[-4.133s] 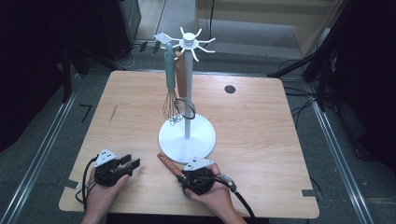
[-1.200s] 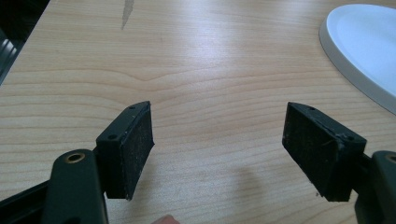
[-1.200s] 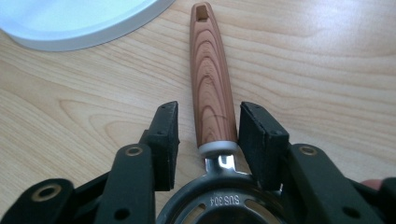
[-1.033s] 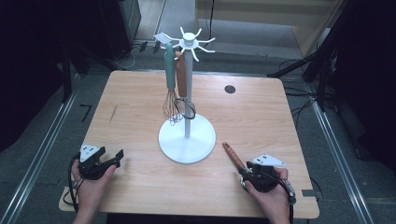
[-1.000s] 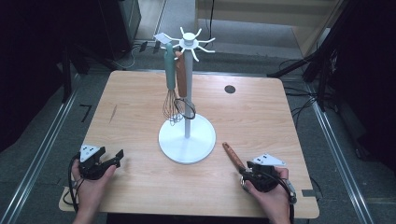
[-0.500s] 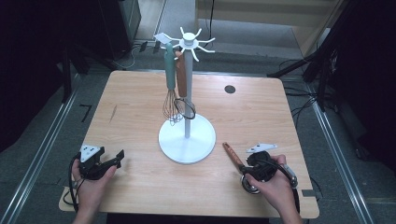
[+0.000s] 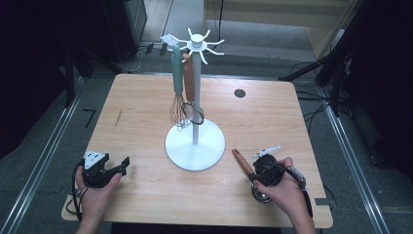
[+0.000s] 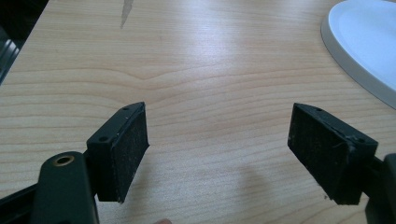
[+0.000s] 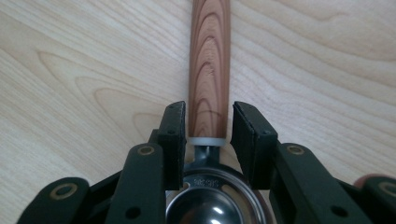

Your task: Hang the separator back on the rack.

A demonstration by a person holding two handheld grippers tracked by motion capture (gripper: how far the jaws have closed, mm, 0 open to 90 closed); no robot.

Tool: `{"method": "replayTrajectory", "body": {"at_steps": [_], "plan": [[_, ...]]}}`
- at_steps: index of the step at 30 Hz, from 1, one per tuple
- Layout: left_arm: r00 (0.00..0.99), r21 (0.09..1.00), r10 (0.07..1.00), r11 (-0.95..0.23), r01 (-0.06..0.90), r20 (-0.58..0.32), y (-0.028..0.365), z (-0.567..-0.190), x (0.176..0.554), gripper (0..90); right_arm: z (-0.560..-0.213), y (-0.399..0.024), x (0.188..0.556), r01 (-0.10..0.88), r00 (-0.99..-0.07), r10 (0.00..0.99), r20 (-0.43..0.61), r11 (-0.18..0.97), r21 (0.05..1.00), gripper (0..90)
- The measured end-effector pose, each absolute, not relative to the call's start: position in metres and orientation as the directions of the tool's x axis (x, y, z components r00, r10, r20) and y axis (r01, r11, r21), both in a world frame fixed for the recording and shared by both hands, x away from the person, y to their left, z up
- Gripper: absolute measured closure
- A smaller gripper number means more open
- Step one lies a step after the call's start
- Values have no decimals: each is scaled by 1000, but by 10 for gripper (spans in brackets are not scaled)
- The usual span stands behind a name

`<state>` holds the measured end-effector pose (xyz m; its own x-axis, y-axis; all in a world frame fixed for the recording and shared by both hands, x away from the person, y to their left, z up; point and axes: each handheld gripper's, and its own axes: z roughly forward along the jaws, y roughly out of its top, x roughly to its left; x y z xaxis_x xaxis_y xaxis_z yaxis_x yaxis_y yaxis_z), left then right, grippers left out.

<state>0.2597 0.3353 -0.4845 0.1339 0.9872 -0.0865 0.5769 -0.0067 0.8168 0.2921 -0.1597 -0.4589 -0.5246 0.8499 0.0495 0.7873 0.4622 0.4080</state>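
A scoop with a wood-grain handle point(image 7: 240, 160) and a metal bowl point(image 7: 261, 193) lies flat on the table at the front right. My right gripper point(image 7: 252, 170) sits over it. In the right gripper view its jaws have just been closing around the handle point(image 9: 209, 60) where it meets the bowl point(image 9: 211, 205), with a thin gap on each side, so the right gripper point(image 9: 208, 112) is open. At the front left, my left gripper point(image 7: 122, 167) rests in the hand, open. The left gripper point(image 8: 217, 140) has only bare table between its pads.
A white utensil stand point(image 7: 195, 146) rises from the middle of the table, and its base edge point(image 8: 369, 42) shows in the left gripper view. A teal-handled whisk point(image 7: 178, 108) and a brown-handled utensil point(image 7: 189, 80) hang from its hooks. A round hole point(image 7: 239, 92) marks the far right.
The scoop has gone from front centre to front right. Over the last second my right gripper shifted a little toward the stand along the handle. The left gripper stayed put.
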Motion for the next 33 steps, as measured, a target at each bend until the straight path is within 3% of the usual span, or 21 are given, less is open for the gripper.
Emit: {"method": "replayTrajectory", "body": {"at_steps": [21, 33], "plan": [[134, 813, 987, -9, 582, -86, 335, -485, 260, 208, -468, -154, 297, 819, -510, 860, 29, 475, 323, 692], [134, 813, 988, -12, 582, -81, 335, -485, 260, 207, -464, -144, 309, 846, -506, 863, 15, 492, 204, 704]]}}
